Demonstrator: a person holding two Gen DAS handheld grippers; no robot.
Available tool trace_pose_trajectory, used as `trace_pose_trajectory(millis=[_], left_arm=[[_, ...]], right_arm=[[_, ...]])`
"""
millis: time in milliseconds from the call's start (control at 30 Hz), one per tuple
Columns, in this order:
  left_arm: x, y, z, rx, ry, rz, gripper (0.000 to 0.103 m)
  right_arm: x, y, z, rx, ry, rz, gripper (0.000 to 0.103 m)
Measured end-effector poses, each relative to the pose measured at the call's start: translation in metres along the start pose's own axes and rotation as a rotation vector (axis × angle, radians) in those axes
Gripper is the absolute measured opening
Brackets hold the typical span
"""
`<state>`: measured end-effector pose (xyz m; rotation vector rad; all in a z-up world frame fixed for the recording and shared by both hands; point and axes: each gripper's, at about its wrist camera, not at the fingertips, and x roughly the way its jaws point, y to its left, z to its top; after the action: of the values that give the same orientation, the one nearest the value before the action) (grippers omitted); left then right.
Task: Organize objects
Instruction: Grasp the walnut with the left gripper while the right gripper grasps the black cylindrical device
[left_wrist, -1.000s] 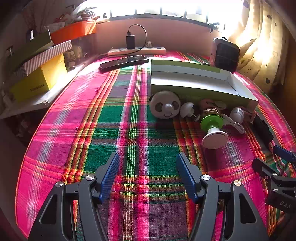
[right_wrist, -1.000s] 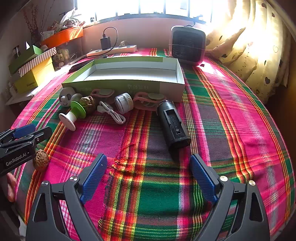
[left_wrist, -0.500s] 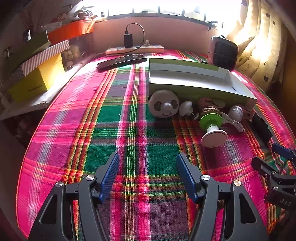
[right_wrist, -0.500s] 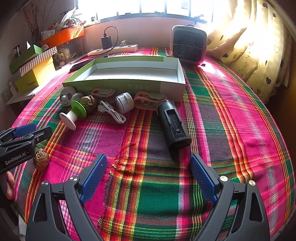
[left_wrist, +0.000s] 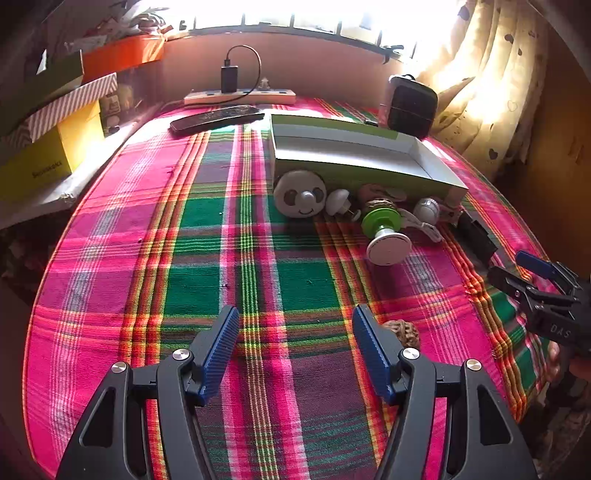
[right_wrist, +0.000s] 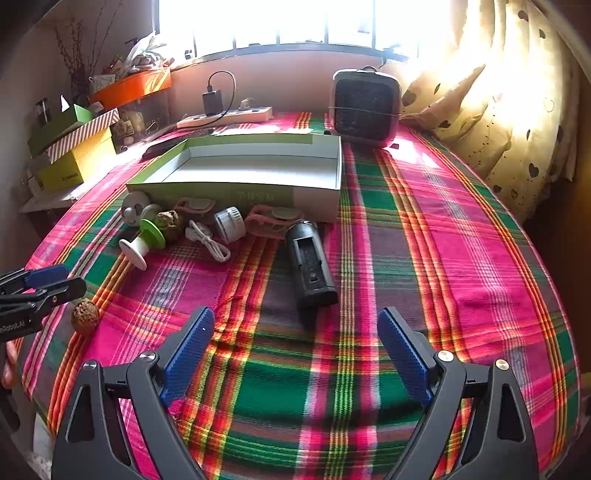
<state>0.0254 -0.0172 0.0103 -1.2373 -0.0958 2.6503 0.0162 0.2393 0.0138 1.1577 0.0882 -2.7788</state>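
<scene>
An empty green-and-white box (right_wrist: 255, 171) (left_wrist: 354, 155) lies on the plaid cloth. Along its near wall sit a panda-face disc (left_wrist: 300, 194), a white knob (left_wrist: 338, 202), a green-and-white spool (left_wrist: 384, 232) (right_wrist: 144, 242), a walnut (right_wrist: 170, 220), a white cable (right_wrist: 208, 240), a white cap (right_wrist: 229, 224), pink pieces (right_wrist: 271, 218) and a black cylinder (right_wrist: 312, 264). A second walnut (left_wrist: 400, 332) (right_wrist: 85, 317) lies apart, just right of my left gripper (left_wrist: 293, 341), which is open and holds nothing. My right gripper (right_wrist: 295, 347) is open, just short of the black cylinder.
A small black heater (right_wrist: 364, 105) stands behind the box. A power strip with a charger (right_wrist: 225, 114) and a dark remote (left_wrist: 216, 118) lie at the back. Stacked boxes (left_wrist: 48, 129) fill a shelf on the left. Curtains (right_wrist: 509, 92) hang on the right.
The left gripper has shifted left and pulled back a little, so the loose walnut now shows beside its right finger. The right gripper has barely moved. Both stay open.
</scene>
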Motion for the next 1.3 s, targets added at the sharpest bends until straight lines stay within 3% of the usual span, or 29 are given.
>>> trace_pose_trajectory(millis=[100,367,500,867,1300], left_arm=[[-0.009,-0.006,-0.003,0.022,-0.009,-0.073,0.062],[-0.02,-0.027,-0.011,0.102,-0.005,-0.17,0.062],[-0.012,-0.037,-0.014,0.136,0.029,-0.164,0.062],[-0.002,-0.035,-0.012,0.118,0.051,-0.148,0.054],[0.001,-0.033,-0.009,0.122,0.049,-0.118,0.028]], right_arm=[[0.002,-0.006,0.004,-0.015,-0.001,-0.02,0.09],[0.024,-0.01,0.015,-0.06,0.055,-0.021,0.085],[0.03,-0.006,0.02,-0.089,0.069,-0.009,0.076],[0.04,-0.007,0.025,-0.078,0.106,0.029,0.065],[0.04,-0.006,0.028,-0.063,0.099,0.052,0.038]])
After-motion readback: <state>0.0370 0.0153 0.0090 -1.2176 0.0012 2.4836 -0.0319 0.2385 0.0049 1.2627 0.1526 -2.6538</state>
